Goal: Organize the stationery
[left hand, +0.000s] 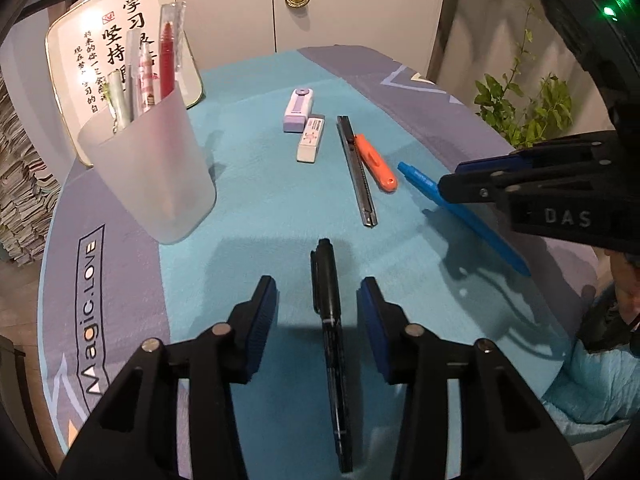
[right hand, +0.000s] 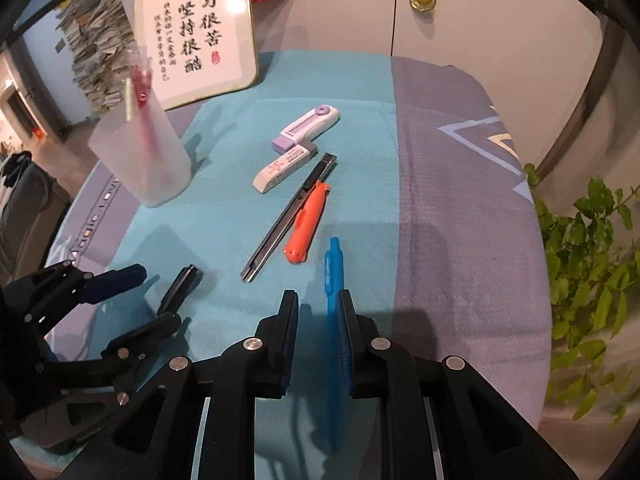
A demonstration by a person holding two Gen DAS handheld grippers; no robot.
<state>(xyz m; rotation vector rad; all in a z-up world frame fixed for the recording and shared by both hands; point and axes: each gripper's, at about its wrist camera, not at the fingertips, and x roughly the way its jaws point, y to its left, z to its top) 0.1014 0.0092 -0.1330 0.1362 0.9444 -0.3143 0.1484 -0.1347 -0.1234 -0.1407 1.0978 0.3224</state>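
Left gripper (left hand: 317, 304) jaws apart around black marker (left hand: 326, 276), right gripper (right hand: 318, 312) jaws apart beside blue pen (right hand: 334, 280)

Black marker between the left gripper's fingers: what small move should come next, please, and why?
Probably close the left gripper on the black marker. The marker lies on the blue mat between the two pads, with a gap on each side, so nothing is gripped yet. Once held, it could go to the frosted pen cup, where other pens already stand.
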